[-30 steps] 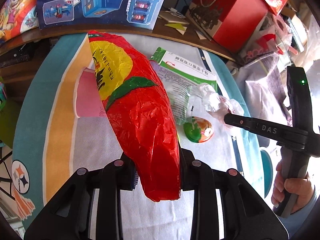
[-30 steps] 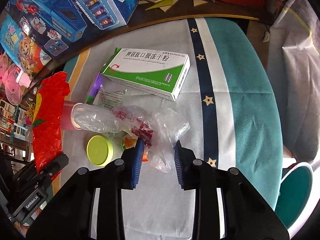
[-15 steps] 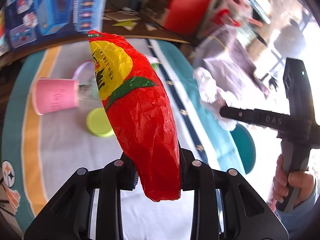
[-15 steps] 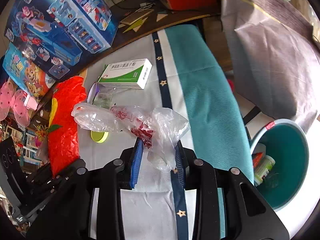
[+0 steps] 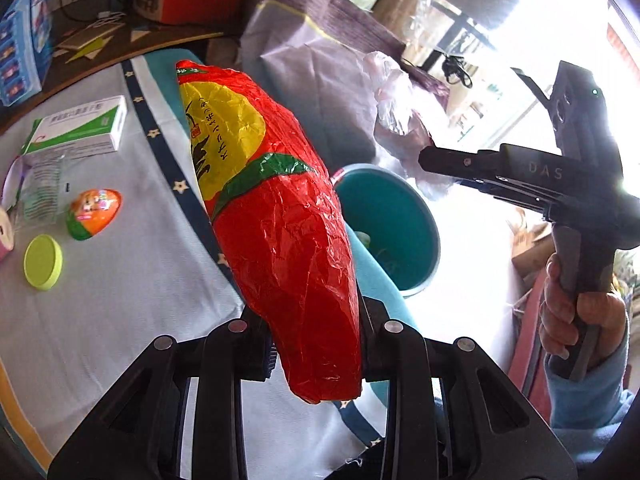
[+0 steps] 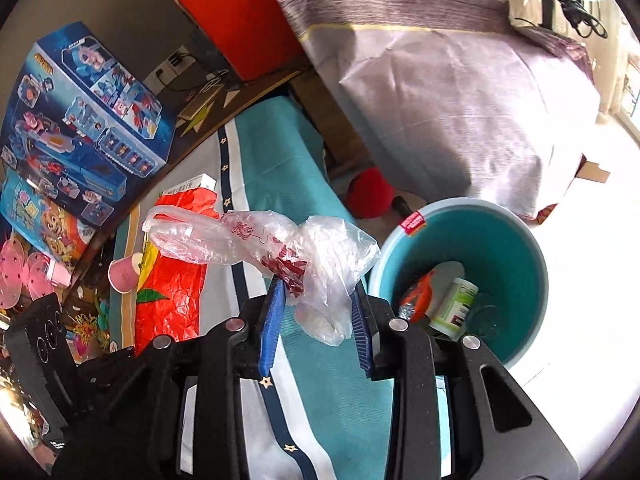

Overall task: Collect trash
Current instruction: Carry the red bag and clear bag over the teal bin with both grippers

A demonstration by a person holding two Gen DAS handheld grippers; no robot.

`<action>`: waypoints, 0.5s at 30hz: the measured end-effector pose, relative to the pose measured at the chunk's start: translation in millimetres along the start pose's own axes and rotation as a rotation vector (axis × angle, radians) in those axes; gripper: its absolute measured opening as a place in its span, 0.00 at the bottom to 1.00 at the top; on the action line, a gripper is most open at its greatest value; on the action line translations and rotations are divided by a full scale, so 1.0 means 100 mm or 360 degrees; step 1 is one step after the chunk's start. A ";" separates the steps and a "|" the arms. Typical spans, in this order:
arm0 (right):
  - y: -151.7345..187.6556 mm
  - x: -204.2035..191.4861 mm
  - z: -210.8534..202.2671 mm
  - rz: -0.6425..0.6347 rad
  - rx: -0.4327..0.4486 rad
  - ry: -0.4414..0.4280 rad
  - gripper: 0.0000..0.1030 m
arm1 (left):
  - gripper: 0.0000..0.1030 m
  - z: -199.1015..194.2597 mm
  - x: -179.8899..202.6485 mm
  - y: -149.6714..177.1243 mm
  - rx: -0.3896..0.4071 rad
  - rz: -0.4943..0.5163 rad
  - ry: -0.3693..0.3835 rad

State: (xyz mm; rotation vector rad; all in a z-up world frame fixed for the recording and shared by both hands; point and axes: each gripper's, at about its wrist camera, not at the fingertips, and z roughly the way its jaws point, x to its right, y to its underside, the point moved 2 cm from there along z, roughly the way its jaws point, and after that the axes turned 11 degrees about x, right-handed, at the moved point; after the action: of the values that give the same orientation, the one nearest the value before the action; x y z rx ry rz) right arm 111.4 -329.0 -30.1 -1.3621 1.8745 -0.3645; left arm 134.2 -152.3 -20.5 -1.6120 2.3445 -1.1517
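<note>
My left gripper [image 5: 316, 338] is shut on a crumpled red and yellow plastic wrapper [image 5: 280, 220], which sticks up above the table's right edge. A clear plastic bag with red print [image 6: 320, 256] is pinched between the blue pads of my right gripper [image 6: 318, 320]. In the left wrist view, the right gripper [image 5: 428, 160] is held by a hand [image 5: 576, 320] and carries the clear bag [image 5: 394, 108] above and beyond the bin. The teal bin [image 6: 500, 232] stands on the floor beside the table, below right of the right gripper. It holds a white bottle [image 6: 456, 304] and an orange wrapper [image 6: 416, 296].
On the tablecloth lie a green and white medicine box [image 5: 80, 128], an orange and green egg toy [image 5: 94, 212], a yellow-green lid [image 5: 42, 262] and a pink cup [image 6: 124, 272]. A big purple-grey sack [image 6: 440, 80] stands behind the bin. Toy boxes [image 6: 88, 112] line the back.
Both grippers have swung right, from over the middle of the table to its right edge. The teal bin has come into view. Each gripper keeps its hold on its piece of trash.
</note>
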 end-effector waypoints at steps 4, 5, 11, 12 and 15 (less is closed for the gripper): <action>0.05 0.36 -0.09 0.0109 0.0022 0.0027 0.31 | 0.29 0.19 0.27 0.01 -0.0079 0.0086 0.0055; 0.06 0.44 -0.11 0.0131 0.0026 0.0031 0.31 | 0.29 0.24 0.35 0.04 -0.0100 0.0107 0.0068; 0.13 0.89 -0.23 0.0239 0.0056 0.0072 0.31 | 0.29 0.62 0.73 0.16 -0.0253 0.0211 0.0148; 0.14 0.96 -0.25 0.0257 0.0061 0.0080 0.32 | 0.29 0.67 0.78 0.18 -0.0278 0.0219 0.0162; 0.18 1.16 -0.28 0.0310 0.0064 0.0105 0.32 | 0.29 0.82 0.89 0.23 -0.0340 0.0234 0.0189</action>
State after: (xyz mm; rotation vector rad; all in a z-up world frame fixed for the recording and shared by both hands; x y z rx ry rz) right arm 64.3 -432.6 -71.4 -1.1414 2.0237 -0.3495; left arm 113.3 -265.5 -62.9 -1.4331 2.6916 -1.0248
